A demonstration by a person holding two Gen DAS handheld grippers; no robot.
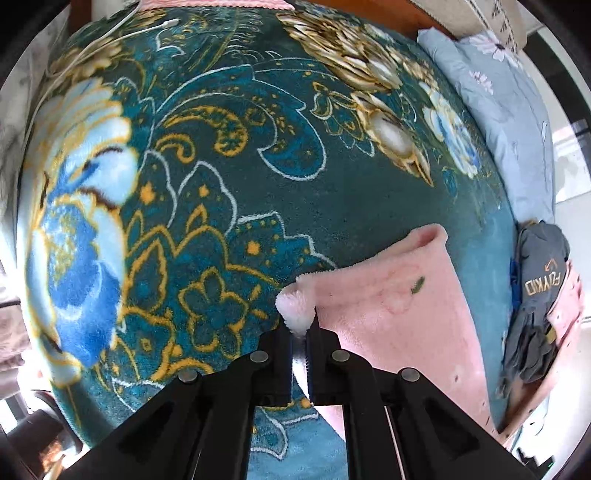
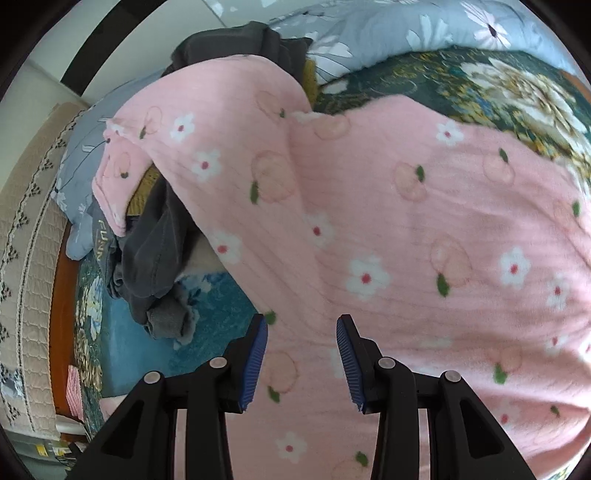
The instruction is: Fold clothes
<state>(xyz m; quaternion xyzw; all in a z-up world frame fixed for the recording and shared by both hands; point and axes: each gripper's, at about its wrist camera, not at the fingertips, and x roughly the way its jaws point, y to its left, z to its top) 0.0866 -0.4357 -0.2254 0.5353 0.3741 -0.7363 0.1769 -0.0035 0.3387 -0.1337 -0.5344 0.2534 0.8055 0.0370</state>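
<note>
A pink fleece garment (image 2: pixel 406 229) printed with white flowers and peaches lies spread over the teal floral blanket (image 1: pixel 221 177). In the left wrist view my left gripper (image 1: pixel 300 332) is shut on a fluffy corner of the pink garment (image 1: pixel 399 306), lifted just above the blanket. In the right wrist view my right gripper (image 2: pixel 301 354) stands open above the pink fabric, nothing between its blue pads (image 2: pixel 256 354). One end of the garment drapes over a pile of dark grey clothes (image 2: pixel 155 251).
Grey clothes with printed lettering (image 1: pixel 535 295) lie heaped at the bed's right edge. A pale blue flowered quilt (image 1: pixel 491 107) runs along the far side. A white cable (image 1: pixel 122 26) lies at the top left. A beige quilted cover (image 2: pixel 26 229) borders the bed.
</note>
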